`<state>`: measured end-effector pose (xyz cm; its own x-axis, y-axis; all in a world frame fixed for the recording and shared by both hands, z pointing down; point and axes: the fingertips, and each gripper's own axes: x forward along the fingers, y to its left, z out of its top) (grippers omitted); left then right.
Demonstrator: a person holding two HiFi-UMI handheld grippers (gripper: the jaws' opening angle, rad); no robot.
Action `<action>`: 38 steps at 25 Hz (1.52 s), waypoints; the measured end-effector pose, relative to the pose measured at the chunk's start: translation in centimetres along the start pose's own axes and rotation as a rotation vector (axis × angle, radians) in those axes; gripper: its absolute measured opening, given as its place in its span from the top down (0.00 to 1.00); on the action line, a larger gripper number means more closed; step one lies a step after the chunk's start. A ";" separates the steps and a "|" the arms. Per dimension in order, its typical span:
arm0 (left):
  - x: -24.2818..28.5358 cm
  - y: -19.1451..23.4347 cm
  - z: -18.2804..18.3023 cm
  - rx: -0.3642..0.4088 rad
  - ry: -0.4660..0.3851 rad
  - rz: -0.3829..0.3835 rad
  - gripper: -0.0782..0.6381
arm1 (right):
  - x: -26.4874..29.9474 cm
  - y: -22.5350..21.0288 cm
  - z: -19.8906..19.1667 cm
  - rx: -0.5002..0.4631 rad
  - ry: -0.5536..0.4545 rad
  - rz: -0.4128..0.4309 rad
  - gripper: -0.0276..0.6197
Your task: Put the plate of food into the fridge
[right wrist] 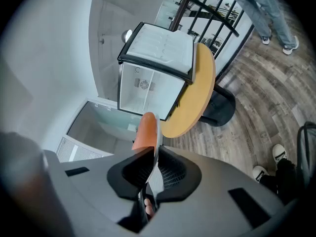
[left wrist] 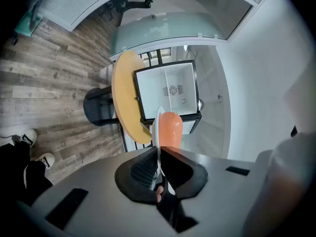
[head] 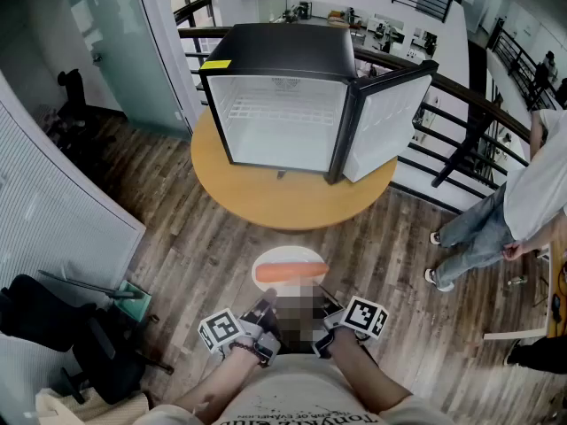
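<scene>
Well short of the round table point(head: 266, 204), a person holds a white plate point(head: 288, 253) bearing an orange, carrot-like food point(head: 291, 273). The left gripper point(left wrist: 159, 154) and right gripper point(right wrist: 154, 154) are each clamped nearly closed on opposite rims, apparently to keep it level. Toward the table's far edge, the mini fridge point(head: 283, 113) stands empty, its door point(head: 385, 127) open to receive it.

right gripper point(right wrist: 153, 155): clamped on plate point(right wrist: 157, 126) | orange food point(right wrist: 144, 131) on it | fridge point(right wrist: 147, 89): open

Head view overhead; both others toward fridge point(head: 279, 51)
</scene>
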<state>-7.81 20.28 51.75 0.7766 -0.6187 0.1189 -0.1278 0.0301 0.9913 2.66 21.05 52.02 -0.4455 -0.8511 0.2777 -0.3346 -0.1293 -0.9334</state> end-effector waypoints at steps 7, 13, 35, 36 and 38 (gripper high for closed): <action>-0.4 0.5 0.2 -0.002 0.012 0.049 0.84 | 0.1 0.1 -0.1 0.001 -0.012 -0.003 0.89; 0.0 0.2 0.7 0.004 0.014 0.024 0.84 | 0.5 0.2 0.0 0.001 -0.019 0.002 0.89; -2.6 1.4 4.7 -0.001 0.075 0.038 0.84 | 3.4 1.8 -3.2 -0.002 -0.071 -0.022 0.89; -2.7 1.5 4.7 -0.004 0.077 0.039 0.84 | 3.5 1.8 -3.3 -0.002 -0.072 -0.024 0.89; -2.7 1.7 5.0 -0.009 0.081 0.040 0.84 | 3.8 1.8 -3.4 -0.001 -0.075 -0.026 0.89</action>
<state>-13.25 18.10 52.84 0.8181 -0.5516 0.1623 -0.1544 0.0610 0.9861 -2.47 19.35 52.15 -0.3735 -0.8831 0.2839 -0.3461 -0.1513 -0.9259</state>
